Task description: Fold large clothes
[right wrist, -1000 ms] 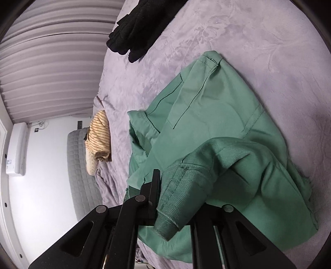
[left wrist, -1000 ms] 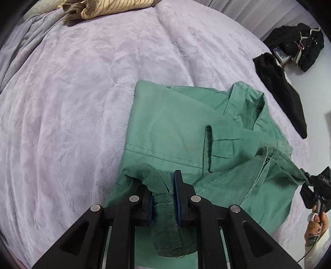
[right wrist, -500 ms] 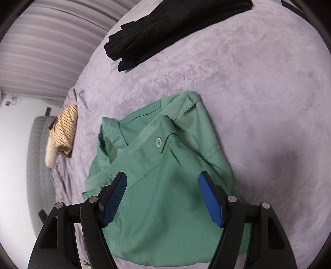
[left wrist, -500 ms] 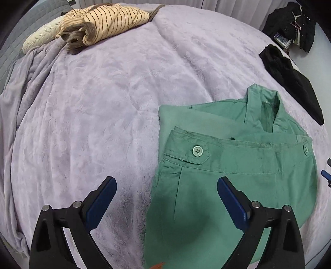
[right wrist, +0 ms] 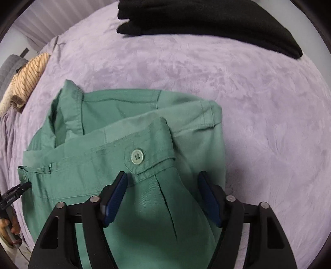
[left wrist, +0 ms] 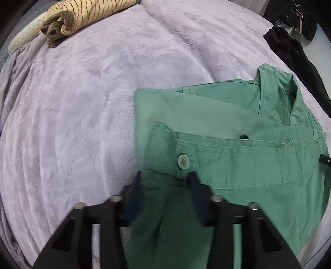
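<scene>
A green jacket (left wrist: 238, 128) lies partly folded on the lilac bed cover (left wrist: 82, 103); its buttoned hem band is laid across the body below the collar. It also shows in the right wrist view (right wrist: 128, 128). My left gripper (left wrist: 165, 186) is open with its jaws on either side of the jacket's left hem corner, just below a green button (left wrist: 183, 162). My right gripper (right wrist: 163, 186) is open and straddles the right hem corner below another button (right wrist: 137, 156). Neither gripper pinches the cloth.
A striped beige garment (left wrist: 86, 14) lies rolled at the far left of the bed. Black clothes (right wrist: 206, 22) lie at the far edge, also in the left wrist view (left wrist: 298, 53). The cover (right wrist: 258, 103) stretches to the right of the jacket.
A second ago both grippers were shut on the jacket hem. They laid it over the body and opened. Now both have moved down close to the hem corners, jaws narrower.
</scene>
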A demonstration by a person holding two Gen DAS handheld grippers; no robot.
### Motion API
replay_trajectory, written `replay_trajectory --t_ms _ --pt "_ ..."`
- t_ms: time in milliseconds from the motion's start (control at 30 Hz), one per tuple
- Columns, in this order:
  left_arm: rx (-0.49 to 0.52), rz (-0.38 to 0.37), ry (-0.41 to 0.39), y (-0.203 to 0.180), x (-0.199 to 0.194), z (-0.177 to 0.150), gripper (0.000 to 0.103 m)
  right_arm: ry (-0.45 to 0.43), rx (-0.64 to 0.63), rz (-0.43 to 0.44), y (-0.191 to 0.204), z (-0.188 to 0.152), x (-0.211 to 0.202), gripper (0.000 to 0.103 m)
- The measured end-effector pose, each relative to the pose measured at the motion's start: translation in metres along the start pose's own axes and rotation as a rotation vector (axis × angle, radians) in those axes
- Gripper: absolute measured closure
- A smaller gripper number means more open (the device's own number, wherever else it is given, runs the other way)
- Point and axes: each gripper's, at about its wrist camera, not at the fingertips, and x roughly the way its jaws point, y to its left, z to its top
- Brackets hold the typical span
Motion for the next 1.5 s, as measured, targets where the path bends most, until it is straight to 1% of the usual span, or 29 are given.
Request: replay_trajectory --t_ms 33,100,133,200,233,300,333,400,433,533,633,733,800,867,900,967,1000,1033,1067,1100,1133,1167,1233,1300,1367,1467,1500 --pt "0.003 0.003 -0.013 0.001 -0.007 -0.002 0.086 0.007 -0.002 0.034 0.002 -0.005 0.000 0.099" --pt "0.012 -0.027 -0.068 0.004 -0.030 -0.009 0.086 -0.055 -0.071 -0.019 0.015 -0.017 -0.018 0.098" --pt "0.013 -0.049 -0.092 0.006 -0.044 -0.012 0.086 -0.087 -0.110 -0.028 0.022 -0.023 -0.031 0.099" --pt "0.018 -0.098 -0.138 0.007 -0.071 -0.016 0.086 -0.151 -0.149 -0.013 0.030 -0.037 -0.062 0.099" --pt "0.025 -0.108 -0.160 0.007 -0.083 -0.016 0.086 -0.182 -0.157 -0.007 0.031 -0.041 -0.077 0.099" --pt "0.046 -0.117 -0.212 0.002 -0.104 -0.013 0.086 -0.249 -0.149 0.013 0.028 -0.046 -0.105 0.099" --pt "0.059 -0.112 -0.239 -0.001 -0.113 -0.010 0.086 -0.269 -0.138 0.020 0.027 -0.045 -0.114 0.099" --pt "0.087 -0.094 -0.262 -0.007 -0.118 0.002 0.086 -0.299 -0.127 0.030 0.025 -0.040 -0.126 0.099" --pt "0.089 -0.083 -0.261 -0.008 -0.116 0.007 0.086 -0.300 -0.127 0.030 0.024 -0.037 -0.127 0.099" --pt "0.065 -0.085 -0.266 -0.009 -0.109 0.019 0.086 -0.309 -0.119 0.018 0.030 -0.028 -0.123 0.099" --pt "0.050 -0.043 -0.276 -0.010 -0.085 0.035 0.086 -0.319 -0.124 0.000 0.035 -0.014 -0.111 0.099" --pt "0.022 -0.024 -0.253 -0.010 -0.048 0.049 0.086 -0.299 -0.127 -0.036 0.030 0.008 -0.083 0.099" --pt "0.005 -0.005 -0.221 -0.011 -0.020 0.052 0.086 -0.258 -0.089 -0.034 0.017 0.021 -0.053 0.098" --pt "0.004 0.035 -0.189 -0.016 0.008 0.052 0.086 -0.202 -0.044 -0.040 0.005 0.025 -0.018 0.098" --pt "0.007 0.050 -0.182 -0.018 0.017 0.051 0.084 -0.180 -0.036 -0.047 0.001 0.025 -0.003 0.098" --pt "0.007 0.081 -0.188 -0.022 0.027 0.049 0.079 -0.169 -0.031 -0.047 -0.003 0.022 0.017 0.097" --pt "0.008 0.099 -0.196 -0.022 0.027 0.049 0.070 -0.176 -0.023 -0.043 -0.004 0.021 0.019 0.097" --pt "0.002 0.127 -0.200 -0.020 0.025 0.049 0.054 -0.176 -0.007 -0.031 -0.007 0.021 0.019 0.097" --pt "-0.011 0.161 -0.201 -0.015 0.020 0.050 0.046 -0.173 0.021 -0.006 -0.012 0.022 0.016 0.091" --pt "-0.027 0.176 -0.207 -0.009 0.012 0.050 0.039 -0.161 0.054 0.017 -0.017 0.022 0.013 0.088" --pt "-0.040 0.175 -0.214 -0.003 0.002 0.049 0.039 -0.146 0.091 0.027 -0.023 0.023 0.009 0.082" --pt "-0.045 0.178 -0.216 0.003 -0.007 0.048 0.039 -0.142 0.126 0.035 -0.028 0.022 0.000 0.081" --pt "-0.035 0.160 -0.221 0.012 -0.030 0.038 0.039 -0.171 0.147 0.025 -0.033 0.016 -0.025 0.081" --pt "-0.006 0.125 -0.220 0.012 -0.049 0.025 0.039 -0.214 0.101 0.017 -0.025 0.003 -0.053 0.081" --pt "0.022 0.100 -0.215 0.006 -0.062 0.006 0.039 -0.218 0.027 0.054 -0.006 -0.016 -0.070 0.082" --pt "0.025 0.041 -0.181 -0.011 -0.062 -0.028 0.039 -0.180 -0.071 0.148 0.033 -0.051 -0.073 0.082" --pt "0.026 0.043 -0.176 -0.018 -0.057 -0.040 0.039 -0.155 -0.098 0.168 0.047 -0.064 -0.066 0.082"
